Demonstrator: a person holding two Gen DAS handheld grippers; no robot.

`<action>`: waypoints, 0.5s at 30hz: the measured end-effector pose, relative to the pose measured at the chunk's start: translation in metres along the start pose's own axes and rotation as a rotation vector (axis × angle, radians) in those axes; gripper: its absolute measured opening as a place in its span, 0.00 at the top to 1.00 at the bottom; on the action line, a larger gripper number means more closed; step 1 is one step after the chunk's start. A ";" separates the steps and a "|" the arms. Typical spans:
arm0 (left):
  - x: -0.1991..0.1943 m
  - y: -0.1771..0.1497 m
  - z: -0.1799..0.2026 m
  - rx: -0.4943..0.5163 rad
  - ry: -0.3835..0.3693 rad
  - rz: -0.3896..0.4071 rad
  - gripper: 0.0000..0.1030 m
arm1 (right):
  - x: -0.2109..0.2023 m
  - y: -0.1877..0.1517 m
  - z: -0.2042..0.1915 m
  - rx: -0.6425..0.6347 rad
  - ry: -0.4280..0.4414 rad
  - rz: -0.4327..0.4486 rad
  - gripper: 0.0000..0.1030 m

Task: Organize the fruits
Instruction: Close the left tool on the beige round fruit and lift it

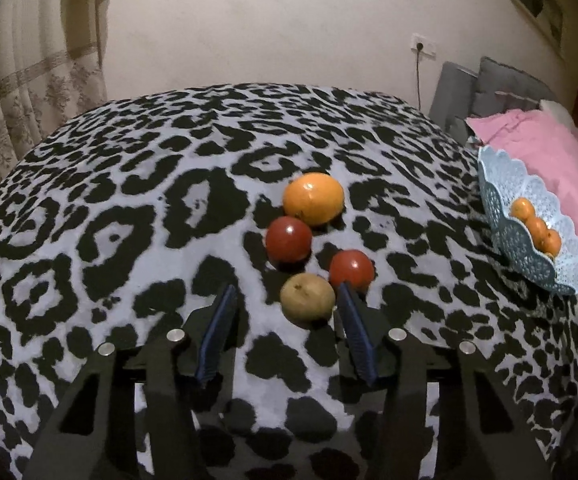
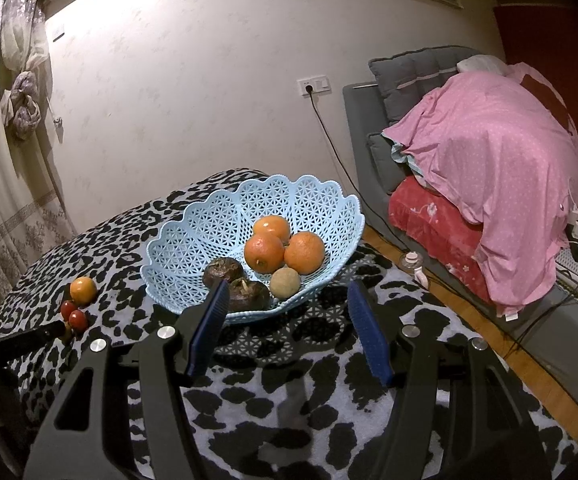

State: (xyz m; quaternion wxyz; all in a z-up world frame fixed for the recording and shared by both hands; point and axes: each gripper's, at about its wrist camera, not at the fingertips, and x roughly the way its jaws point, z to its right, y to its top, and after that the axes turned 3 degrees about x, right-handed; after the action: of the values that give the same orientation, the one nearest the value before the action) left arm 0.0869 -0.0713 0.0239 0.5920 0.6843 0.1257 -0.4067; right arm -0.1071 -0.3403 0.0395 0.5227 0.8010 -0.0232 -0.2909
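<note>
On the leopard-print cloth lie an orange (image 1: 313,198), two red fruits (image 1: 288,239) (image 1: 352,269) and a tan pear-like fruit (image 1: 307,297). My left gripper (image 1: 287,290) is open, its right finger beside the tan fruit and the tan fruit just ahead between the fingertips. A light blue lattice basket (image 2: 209,224) holds three oranges (image 2: 264,252), two dark brown fruits (image 2: 247,294) and a tan fruit (image 2: 285,283); it also shows in the left wrist view (image 1: 501,196). My right gripper (image 2: 287,290) is open and empty, just in front of the basket.
The loose fruits show small at the left in the right wrist view, orange (image 2: 83,290) behind the red ones (image 2: 77,319), with my left gripper's dark finger (image 2: 21,340) next to them. A grey sofa with pink bedding (image 2: 489,152) stands to the right. Curtains hang at left.
</note>
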 end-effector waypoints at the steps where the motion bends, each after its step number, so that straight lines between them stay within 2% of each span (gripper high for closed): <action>1: 0.001 0.000 0.001 0.006 -0.003 -0.002 0.50 | -0.001 0.000 0.000 -0.004 0.000 0.000 0.39; 3: 0.003 0.000 0.004 0.017 -0.014 -0.010 0.54 | -0.001 -0.001 -0.003 -0.019 0.001 0.001 0.39; 6: 0.007 0.000 0.002 0.003 -0.025 -0.033 0.69 | -0.003 0.000 -0.014 -0.072 0.006 0.013 0.39; 9: 0.004 0.000 -0.002 -0.012 -0.042 -0.018 0.71 | -0.008 0.003 -0.029 -0.118 0.045 0.021 0.39; 15: -0.011 -0.001 -0.008 -0.038 -0.060 0.035 0.71 | -0.004 0.008 -0.063 -0.158 0.190 -0.050 0.39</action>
State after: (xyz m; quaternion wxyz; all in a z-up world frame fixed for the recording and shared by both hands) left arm 0.0824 -0.0601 0.0311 0.6156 0.6626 0.1036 -0.4138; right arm -0.0777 -0.2902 0.0659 0.5767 0.7816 0.0697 -0.2274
